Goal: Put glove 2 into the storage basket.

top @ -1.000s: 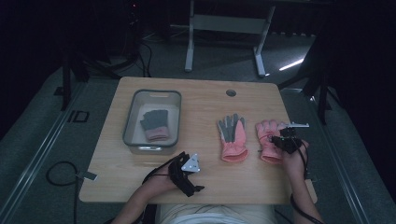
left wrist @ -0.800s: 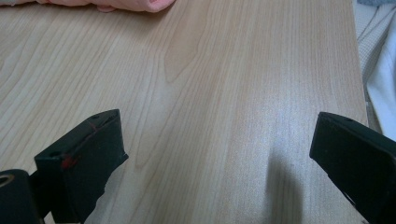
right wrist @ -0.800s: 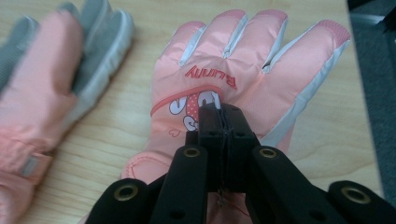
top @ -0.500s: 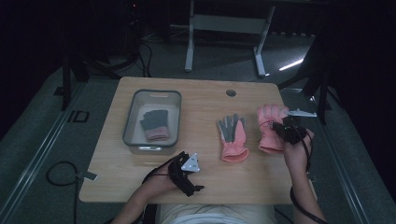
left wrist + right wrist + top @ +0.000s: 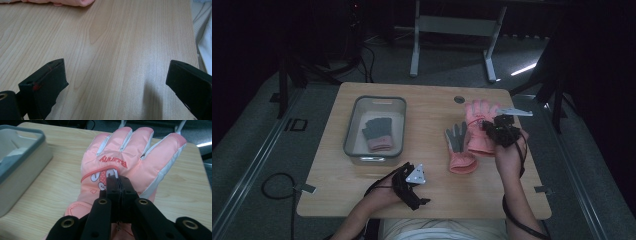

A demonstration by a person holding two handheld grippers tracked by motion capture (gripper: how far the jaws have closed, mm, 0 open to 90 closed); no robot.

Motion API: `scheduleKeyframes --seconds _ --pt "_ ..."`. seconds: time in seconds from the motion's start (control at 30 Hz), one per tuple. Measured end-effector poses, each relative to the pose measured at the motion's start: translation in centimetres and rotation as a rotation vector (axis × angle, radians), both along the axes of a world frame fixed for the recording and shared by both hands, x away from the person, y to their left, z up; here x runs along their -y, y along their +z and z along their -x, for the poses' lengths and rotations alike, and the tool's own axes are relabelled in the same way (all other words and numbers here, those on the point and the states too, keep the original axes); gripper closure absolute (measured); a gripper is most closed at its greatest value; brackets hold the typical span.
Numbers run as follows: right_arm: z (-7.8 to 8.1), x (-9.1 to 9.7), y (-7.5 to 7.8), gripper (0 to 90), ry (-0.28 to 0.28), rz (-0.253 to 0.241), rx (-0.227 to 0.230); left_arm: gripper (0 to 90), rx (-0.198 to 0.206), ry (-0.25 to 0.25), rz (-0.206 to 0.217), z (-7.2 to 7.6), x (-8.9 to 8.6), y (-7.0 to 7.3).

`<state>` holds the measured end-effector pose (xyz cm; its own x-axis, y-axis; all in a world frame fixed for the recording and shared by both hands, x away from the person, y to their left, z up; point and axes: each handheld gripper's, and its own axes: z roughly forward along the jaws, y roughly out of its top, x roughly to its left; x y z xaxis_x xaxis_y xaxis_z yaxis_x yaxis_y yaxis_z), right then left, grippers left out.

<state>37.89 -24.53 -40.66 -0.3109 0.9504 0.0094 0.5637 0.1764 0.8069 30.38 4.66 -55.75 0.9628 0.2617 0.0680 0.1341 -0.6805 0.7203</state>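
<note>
My right gripper (image 5: 490,128) is shut on the back of a pink ski glove (image 5: 478,125) and holds it over the right side of the table. In the right gripper view the closed jaws (image 5: 118,180) pinch the fabric of this glove (image 5: 130,155) just under its printed logo, fingers pointing away. A second pink glove (image 5: 458,149) with a grey palm lies flat just left of it. My left gripper (image 5: 414,185) rests near the front edge, open, with bare wood between its jaws (image 5: 116,67).
A grey plastic bin (image 5: 349,134) stands on the left half of the table with a grey glove (image 5: 378,134) inside. The bin's corner (image 5: 22,157) is seen to the left in the right gripper view. A pink cuff edge (image 5: 70,2) lies beyond the left gripper.
My right gripper has risen and moved toward the far side with the pink glove in it, now overlapping the other glove's edge. The left gripper has stayed put.
</note>
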Motion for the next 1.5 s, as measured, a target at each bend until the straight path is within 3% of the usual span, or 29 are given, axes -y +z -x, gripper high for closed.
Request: scheduleKeyframes --seconds 0.2,0.37,0.6,0.63,0.73,1.07,1.17,1.3,1.33,1.5 --pt "0.2 -2.1 -0.6 88.2 0.021 0.008 -0.012 2.6 0.002 -0.002 0.004 0.1 0.0 0.0" --pt "0.1 -4.0 -2.4 88.1 0.038 0.034 -0.036 2.6 0.014 0.004 0.008 0.1 0.1 0.1" --pt "-0.6 -4.3 -4.5 88.1 0.025 0.052 -0.087 2.6 0.014 -0.001 -0.002 0.2 0.2 0.1" --pt "-1.0 -4.2 -5.6 88.0 0.022 0.056 -0.117 2.6 0.012 0.000 0.002 0.2 0.2 0.1" --pt "-1.4 -4.3 -6.9 88.0 0.021 0.063 -0.146 2.6 0.004 0.002 0.004 0.2 0.3 0.1" --pt "-2.4 -4.8 -8.5 87.7 0.042 0.070 -0.181 2.5 0.010 0.016 0.011 0.2 0.3 0.1" --pt "-2.5 -4.7 -9.2 87.2 0.050 0.069 -0.184 2.5 0.000 0.040 0.045 0.0 0.3 0.3" --pt "-2.5 -4.5 -9.4 86.4 0.056 0.068 -0.182 2.6 -0.008 0.058 0.053 -0.1 0.4 0.4" --pt "-2.5 -4.3 -9.2 84.4 0.067 0.055 -0.180 2.8 -0.012 0.072 0.076 -0.2 0.6 0.3" --pt "-1.5 -3.0 -7.0 80.1 0.095 0.009 -0.133 3.2 -0.031 0.128 0.079 -0.4 1.0 0.3"
